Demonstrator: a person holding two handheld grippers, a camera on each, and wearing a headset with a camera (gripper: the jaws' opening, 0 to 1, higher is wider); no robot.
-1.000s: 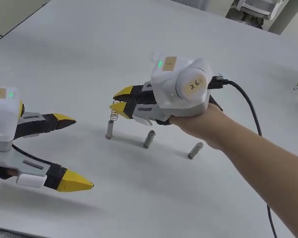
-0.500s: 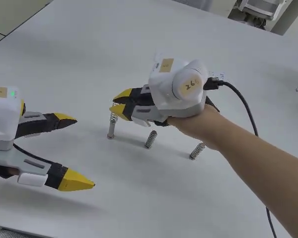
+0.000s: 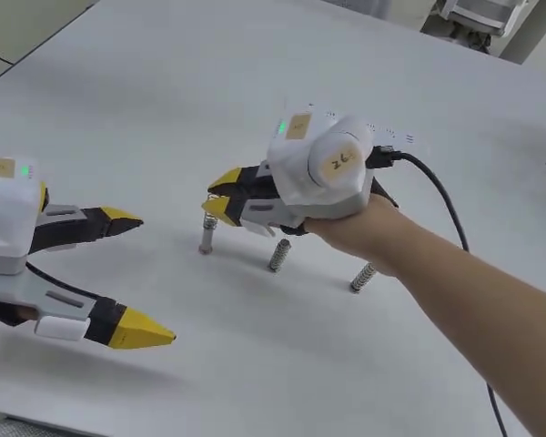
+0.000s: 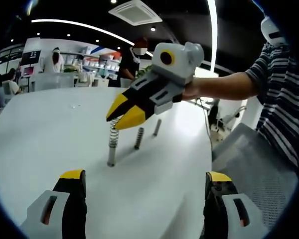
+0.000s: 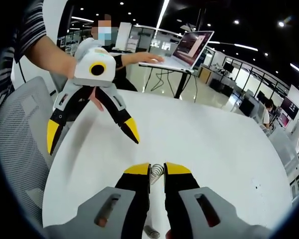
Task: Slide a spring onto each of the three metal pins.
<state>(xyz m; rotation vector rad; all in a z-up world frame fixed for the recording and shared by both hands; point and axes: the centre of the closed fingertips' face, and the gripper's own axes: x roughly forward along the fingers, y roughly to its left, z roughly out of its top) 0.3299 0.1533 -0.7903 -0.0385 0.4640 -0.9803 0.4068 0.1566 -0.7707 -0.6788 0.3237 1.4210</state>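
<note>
One spring (image 5: 157,175) — half-hidden between right tongs (image 3: 217,194)

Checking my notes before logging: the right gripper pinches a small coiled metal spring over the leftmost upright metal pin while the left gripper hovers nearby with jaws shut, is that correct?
Not quite: the left gripper has its jaws wide open, as the left gripper view shows. The rest holds: the right gripper pinches the small coiled metal spring over the leftmost upright metal pin.
</note>
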